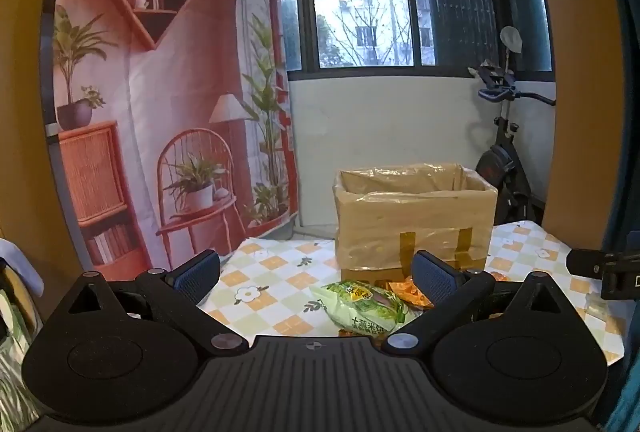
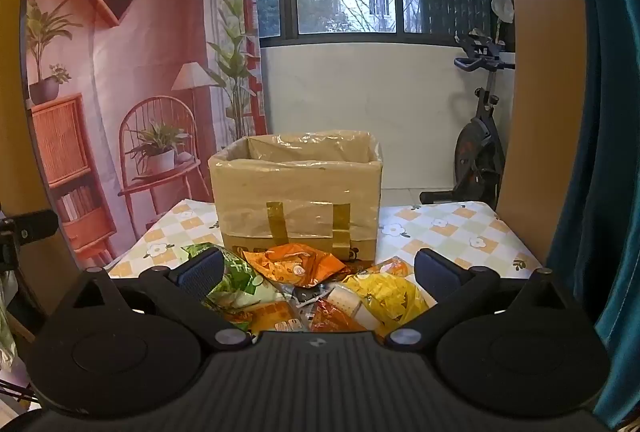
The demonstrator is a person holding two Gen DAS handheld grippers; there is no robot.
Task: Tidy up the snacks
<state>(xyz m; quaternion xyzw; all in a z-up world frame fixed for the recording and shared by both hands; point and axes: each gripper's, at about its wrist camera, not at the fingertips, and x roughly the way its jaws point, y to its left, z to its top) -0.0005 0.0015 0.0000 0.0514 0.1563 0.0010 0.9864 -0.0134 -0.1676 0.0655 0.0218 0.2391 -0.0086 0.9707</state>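
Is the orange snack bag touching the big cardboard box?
Cannot tell. In the right wrist view the orange snack bag lies right at the foot of the cardboard box and overlaps its bottom edge, but no view shows contact or a gap plainly.

Snack packets (image 2: 304,292), green, orange and yellow, lie heaped between and just beyond the right claw's (image 2: 316,272) open fingers; box (image 2: 296,191) stands upright, open-topped, behind.

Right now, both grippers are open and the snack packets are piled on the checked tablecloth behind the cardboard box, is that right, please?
Not quite: the snack packets lie in front of the cardboard box, on the near side, as the right wrist view shows. Both the left gripper and the right gripper are open, and the checked tablecloth is underneath.
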